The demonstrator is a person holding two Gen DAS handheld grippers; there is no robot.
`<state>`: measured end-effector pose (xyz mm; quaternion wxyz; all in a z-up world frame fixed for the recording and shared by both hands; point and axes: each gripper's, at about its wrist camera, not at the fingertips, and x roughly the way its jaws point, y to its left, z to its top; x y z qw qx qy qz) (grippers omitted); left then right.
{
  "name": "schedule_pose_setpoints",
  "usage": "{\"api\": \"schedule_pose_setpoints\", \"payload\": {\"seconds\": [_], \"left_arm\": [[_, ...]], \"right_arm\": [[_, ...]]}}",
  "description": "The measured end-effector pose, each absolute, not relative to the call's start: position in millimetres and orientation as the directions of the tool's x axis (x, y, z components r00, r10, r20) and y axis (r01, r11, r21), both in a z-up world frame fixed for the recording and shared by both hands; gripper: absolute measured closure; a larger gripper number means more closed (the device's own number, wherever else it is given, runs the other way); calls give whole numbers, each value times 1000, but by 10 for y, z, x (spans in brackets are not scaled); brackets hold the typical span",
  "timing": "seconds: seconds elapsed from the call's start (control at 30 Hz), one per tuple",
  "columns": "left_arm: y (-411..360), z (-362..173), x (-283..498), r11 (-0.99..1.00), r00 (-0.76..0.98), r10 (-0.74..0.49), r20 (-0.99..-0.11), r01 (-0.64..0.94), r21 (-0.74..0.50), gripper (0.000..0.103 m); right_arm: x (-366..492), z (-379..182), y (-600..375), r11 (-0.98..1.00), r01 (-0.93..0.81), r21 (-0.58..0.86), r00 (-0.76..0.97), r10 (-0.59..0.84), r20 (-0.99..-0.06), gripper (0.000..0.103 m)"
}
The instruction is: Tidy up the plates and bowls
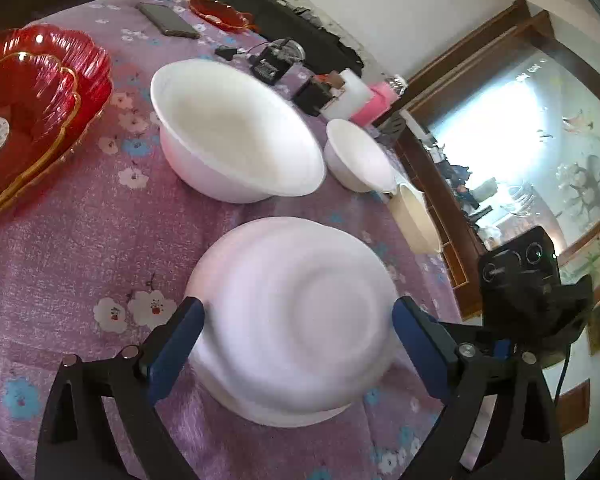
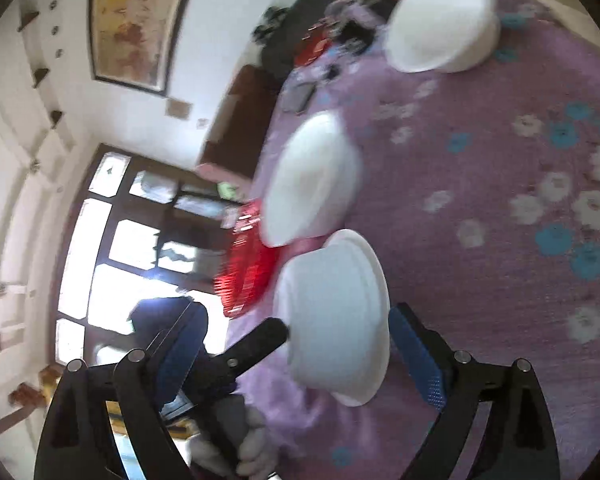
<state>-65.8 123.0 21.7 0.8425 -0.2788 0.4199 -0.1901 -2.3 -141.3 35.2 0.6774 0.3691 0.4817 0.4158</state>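
Right now my left gripper (image 1: 296, 320) has its blue fingers (image 1: 176, 344) spread to either side of an upside-down white bowl (image 1: 296, 320) on the purple floral tablecloth (image 1: 80, 240), flanking it; I cannot tell whether the pads press it. Beyond it sit a large upright white bowl (image 1: 236, 132) and a smaller white bowl (image 1: 358, 156), with stacked red plates (image 1: 32, 108) at the left. My right gripper (image 2: 296, 348) hangs released, jaws wide apart, near the same inverted bowl (image 2: 336, 316), though that view is blurred.
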Motion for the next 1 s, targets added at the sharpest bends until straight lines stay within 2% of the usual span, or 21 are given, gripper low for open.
{"api": "schedule_pose_setpoints", "payload": {"seconds": [0.07,0.13,0.2,0.23,0.27,0.33,0.43,0.53,0.63,0.7,0.73,0.77,0.8,0.83,0.87,0.9,1.0], "left_arm": [[1157,243,-704,792,562,-553,-616,123,-598,5],[1106,203,-728,792,542,-562,-624,137,-595,7],[1025,144,-734,767,510,-604,-613,161,-621,7],[997,124,-738,762,497,-613,-614,166,-626,7],[1001,115,-747,766,491,-610,-622,162,-623,7],[1108,127,-777,766,507,-600,-619,140,-628,7],[1310,144,-791,789,545,-548,-635,84,-609,7],[1420,77,-750,769,541,-550,-636,32,-638,7],[1400,71,-728,768,546,-547,-634,27,-639,7],[1322,84,-694,779,532,-545,-648,35,-626,7],[1253,77,-668,771,511,-565,-648,48,-635,7],[1187,77,-652,768,494,-577,-651,54,-639,6],[1107,85,-630,763,487,-586,-648,63,-644,4],[1027,67,-601,724,450,-640,-623,81,-685,4],[942,32,-573,680,404,-692,-598,89,-728,2],[870,38,-567,681,404,-691,-599,84,-728,1],[659,188,-547,688,406,-699,-588,161,-707,1]], "right_arm": [[-68,459,-1265,254,-234,939,104,966,-235,11],[-167,695,-1079,268,-320,909,103,963,-248,11],[-273,869,-763,189,-382,905,-4,979,-206,11],[-294,899,-676,201,-393,897,-17,974,-225,12],[-322,978,-593,261,-427,866,13,959,-282,12],[-317,1081,-644,375,-465,802,127,925,-359,12],[-140,957,-931,684,-359,635,372,729,-575,12],[47,592,-1079,762,-246,599,381,644,-663,12],[156,133,-1166,763,-149,629,332,638,-695,12],[167,-51,-1071,706,-129,696,272,701,-660,12],[138,-48,-1154,699,-138,701,295,705,-645,11],[157,-100,-1116,623,-138,770,237,775,-586,11],[164,-179,-1104,494,-109,863,179,863,-472,12],[176,-200,-1099,448,-94,889,162,888,-430,12],[161,-208,-1080,430,-98,898,159,897,-412,12],[155,-204,-1083,440,-109,891,170,892,-420,12],[111,-252,-1227,382,-84,920,191,913,-362,13]]}}
